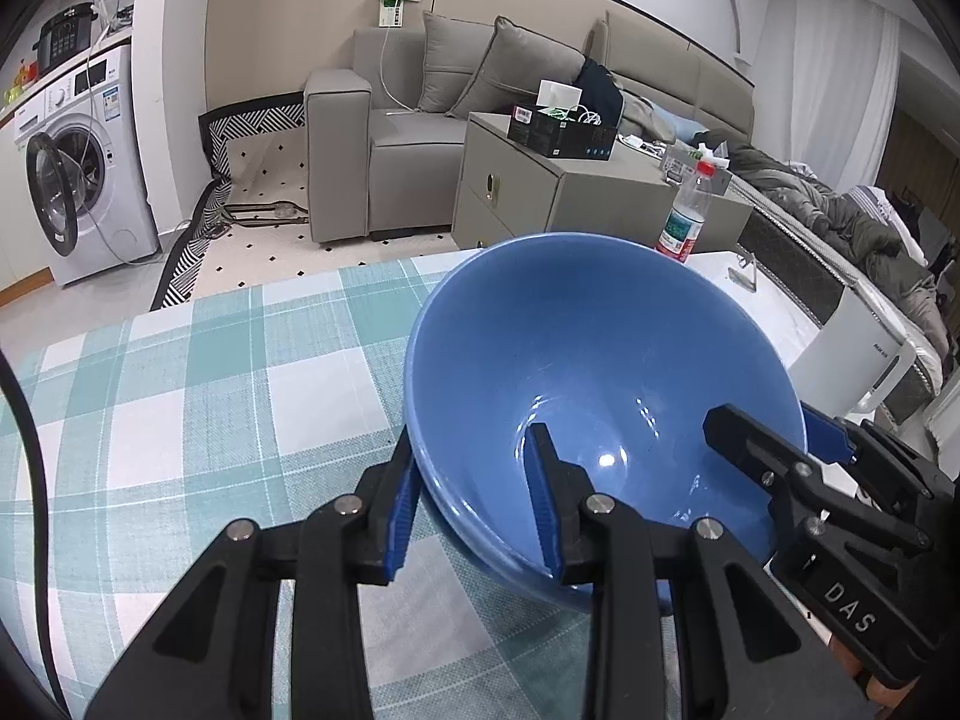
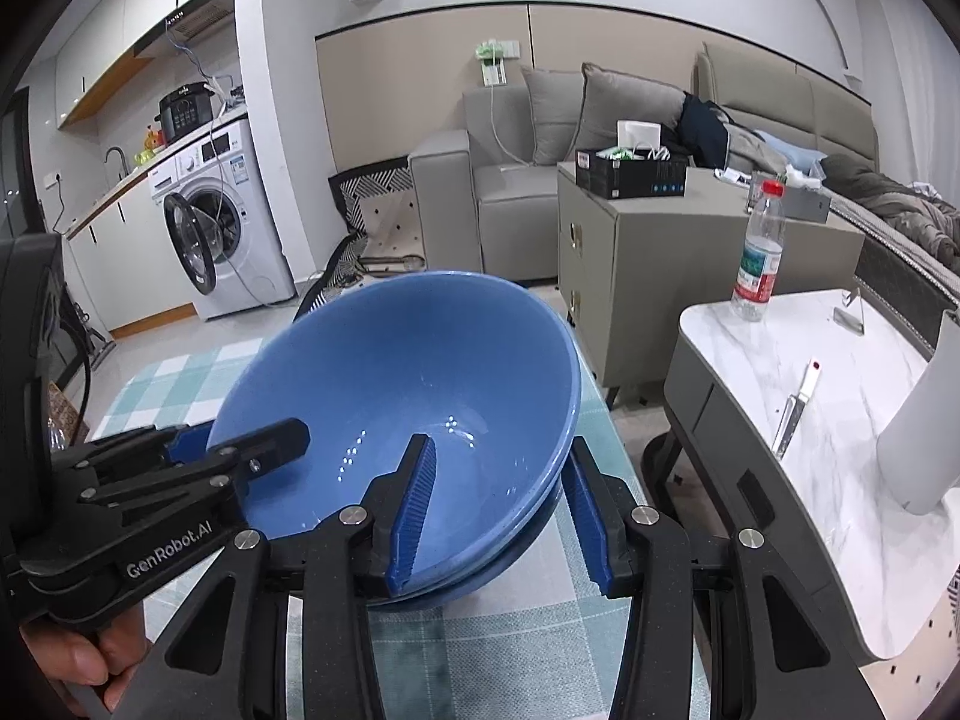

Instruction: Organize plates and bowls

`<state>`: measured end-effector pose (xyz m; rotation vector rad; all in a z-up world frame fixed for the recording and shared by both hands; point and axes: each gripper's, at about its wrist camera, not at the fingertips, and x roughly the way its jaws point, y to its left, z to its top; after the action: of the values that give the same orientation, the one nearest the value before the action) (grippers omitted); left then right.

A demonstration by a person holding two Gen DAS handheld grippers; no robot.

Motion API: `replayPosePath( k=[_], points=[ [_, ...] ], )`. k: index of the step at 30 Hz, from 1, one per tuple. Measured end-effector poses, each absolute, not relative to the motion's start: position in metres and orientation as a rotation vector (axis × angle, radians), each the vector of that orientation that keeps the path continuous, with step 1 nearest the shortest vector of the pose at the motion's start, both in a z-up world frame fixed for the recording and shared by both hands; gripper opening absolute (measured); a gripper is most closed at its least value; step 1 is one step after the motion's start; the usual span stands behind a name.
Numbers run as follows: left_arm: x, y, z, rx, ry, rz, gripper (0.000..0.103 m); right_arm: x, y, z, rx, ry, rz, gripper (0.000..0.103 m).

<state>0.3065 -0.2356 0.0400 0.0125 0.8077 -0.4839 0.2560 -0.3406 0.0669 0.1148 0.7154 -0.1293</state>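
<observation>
A blue bowl (image 1: 600, 360) is nested in a second blue bowl whose rim shows just beneath it, over the teal-and-white checked tablecloth (image 1: 180, 390). My left gripper (image 1: 474, 492) straddles the near-left rim, one finger inside and one outside, jaws set wider than the wall. My right gripper (image 2: 498, 498) straddles the opposite rim of the bowl (image 2: 408, 372) the same way, with a gap at the outer finger. Each gripper shows in the other's view, the right one (image 1: 774, 438) and the left one (image 2: 240, 444).
A white marble side table (image 2: 840, 420) stands to the right with a water bottle (image 2: 759, 252), a knife (image 2: 795, 402) and a white appliance (image 2: 924, 432). Beyond are a grey cabinet (image 1: 540, 192), a sofa and a washing machine (image 1: 78, 168).
</observation>
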Motion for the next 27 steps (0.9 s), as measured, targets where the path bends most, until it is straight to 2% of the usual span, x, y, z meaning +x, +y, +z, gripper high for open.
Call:
replayPosePath(
  k=[6, 13, 15, 17, 21, 23, 26, 27],
  points=[
    [0.307, -0.237, 0.037, 0.034, 0.805, -0.476, 0.034, 0.256, -0.344, 0.058, 0.108, 0.733, -0.128, 0.046],
    [0.309, -0.240, 0.032, 0.049, 0.820, -0.479, 0.043, 0.254, -0.350, 0.053, 0.098, 0.738, -0.131, 0.051],
    [0.310, -0.239, 0.031, 0.044, 0.826, -0.477, 0.046, 0.253, -0.351, 0.051, 0.101, 0.742, -0.135, 0.053],
    [0.311, -0.239, 0.030, 0.038, 0.835, -0.475, 0.052, 0.252, -0.353, 0.051, 0.117, 0.740, -0.126, 0.059],
    [0.313, -0.236, 0.030, 0.029, 0.847, -0.476, 0.055, 0.252, -0.356, 0.050, 0.137, 0.745, -0.114, 0.063],
    [0.314, -0.236, 0.028, 0.032, 0.854, -0.473, 0.062, 0.254, -0.358, 0.049, 0.151, 0.748, -0.103, 0.070],
    [0.317, -0.235, 0.026, 0.022, 0.881, -0.461, 0.078, 0.256, -0.362, 0.047, 0.188, 0.749, -0.092, 0.071],
    [0.318, -0.234, 0.025, 0.017, 0.888, -0.465, 0.078, 0.256, -0.363, 0.046, 0.188, 0.748, -0.096, 0.071]
  ],
)
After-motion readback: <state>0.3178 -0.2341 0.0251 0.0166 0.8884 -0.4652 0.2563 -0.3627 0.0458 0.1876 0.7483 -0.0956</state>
